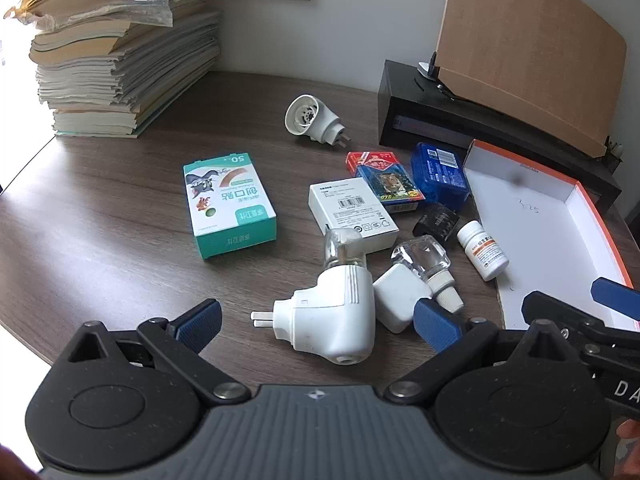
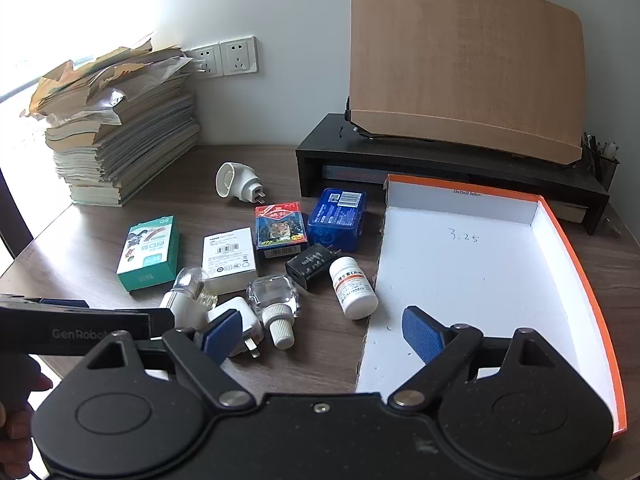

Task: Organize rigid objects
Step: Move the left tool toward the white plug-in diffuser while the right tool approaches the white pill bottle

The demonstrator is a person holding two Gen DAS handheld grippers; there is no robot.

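The white plug-in vaporizer lies on its side low in the centre of the left wrist view, its 2 prongs pointing left and a clear bottle screwed into its top. It sits between the wide-open jaws of the left gripper, whose blue pads stand apart from it on both sides and hold nothing. Just right of it rest a white charger cube and a loose clear refill bottle with a ribbed white cap.

Further up the frame lie a white barcode box, a green bandage box marked 50 to its left, and a pack of playing cards beside a blue plastic case. A black adapter and a white pill bottle lie near the tray's left edge. A second white vaporizer, without a bottle, sits alone toward the upper centre.

In the right wrist view the right gripper hangs with its jaws spread wide and empty, its right pad over the white floor of the orange-rimmed tray, its left pad over the charger cube. The tray fills the right side, with "3.25" handwritten inside.

A stack of books stands at upper left on the wooden table, and a black riser carrying a wooden board fills the upper right.
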